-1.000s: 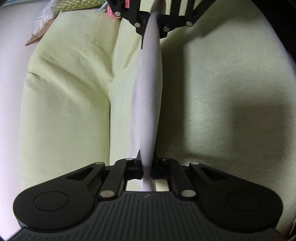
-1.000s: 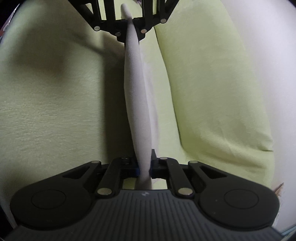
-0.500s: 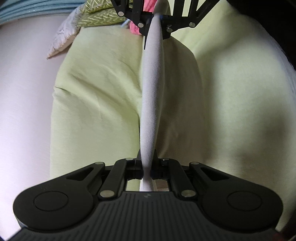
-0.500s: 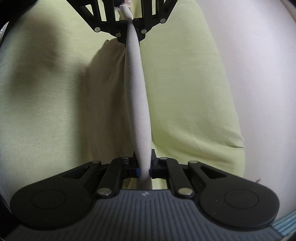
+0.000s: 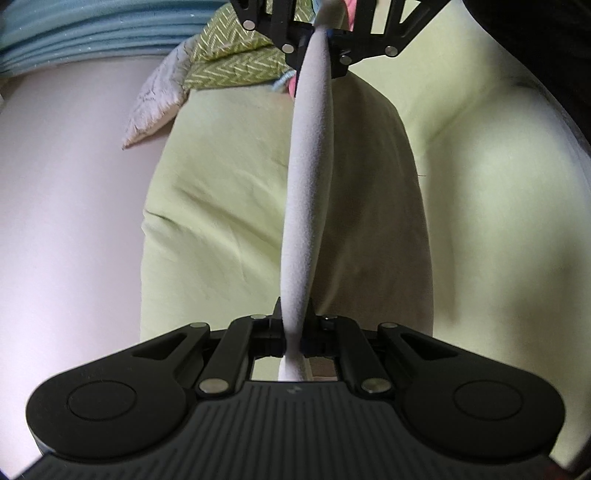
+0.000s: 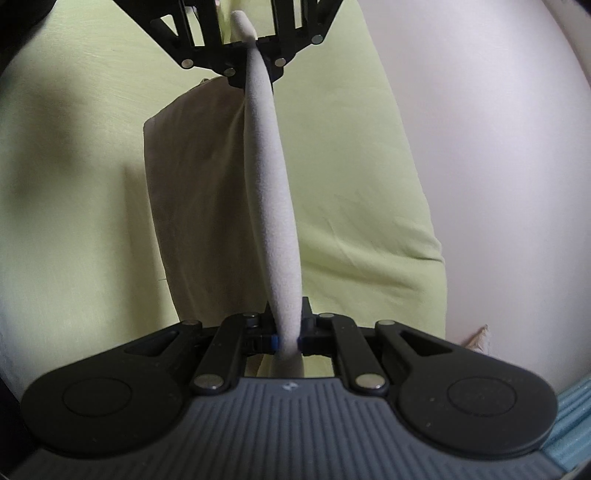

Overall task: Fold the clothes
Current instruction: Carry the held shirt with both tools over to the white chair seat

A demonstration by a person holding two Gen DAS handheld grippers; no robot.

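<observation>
Left gripper (image 5: 320,37) fingers pressed together, pinching a fold of the pale green garment (image 5: 221,192); right gripper (image 6: 246,35) fingers likewise closed on its cloth (image 6: 351,177). The garment drapes over a pinkish surface (image 5: 66,221), patterned clothes (image 5: 229,62) heaped behind.

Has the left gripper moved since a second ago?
Yes. The left gripper has lifted: the green garment looks smaller beneath it, and the patterned pile and blue ridged mat came into view.

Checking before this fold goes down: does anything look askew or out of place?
Mostly fine. The green garment shows diagonal creases on its flat part, and a crumpled pale cloth lies right by its far corner.
</observation>
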